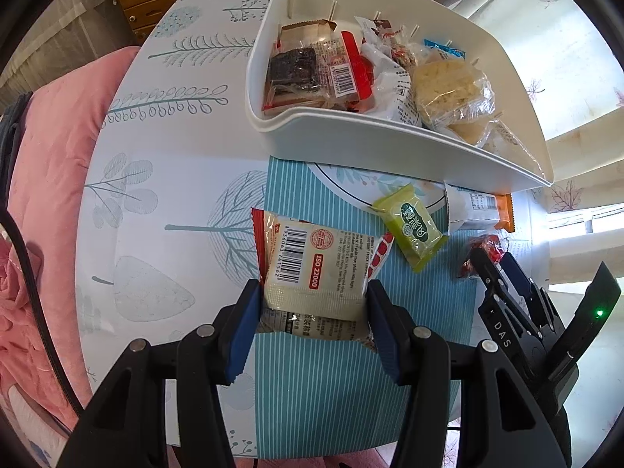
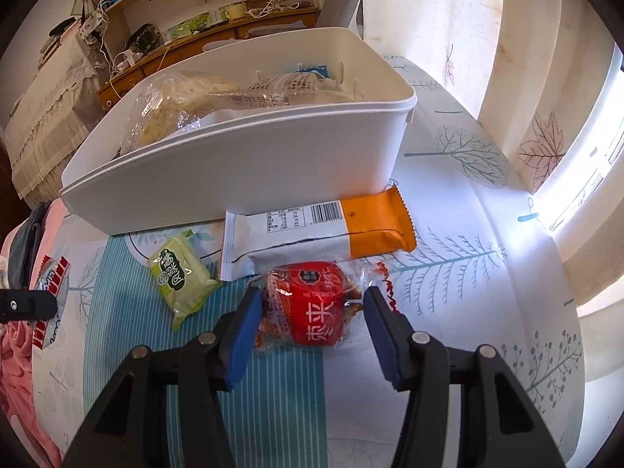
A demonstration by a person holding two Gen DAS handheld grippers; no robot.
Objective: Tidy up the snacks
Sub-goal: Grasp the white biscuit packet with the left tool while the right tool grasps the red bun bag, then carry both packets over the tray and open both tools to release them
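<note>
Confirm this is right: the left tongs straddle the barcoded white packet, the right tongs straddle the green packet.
One error: the right tongs straddle the red-labelled snack, as the right wrist view shows. The green packet lies apart, to their left. The left tongs do straddle the barcoded white packet.

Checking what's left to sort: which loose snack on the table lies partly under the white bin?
The orange-and-white wrapper: its far edge tucks beneath the white bin. The green packet and red packet lie clear.
</note>
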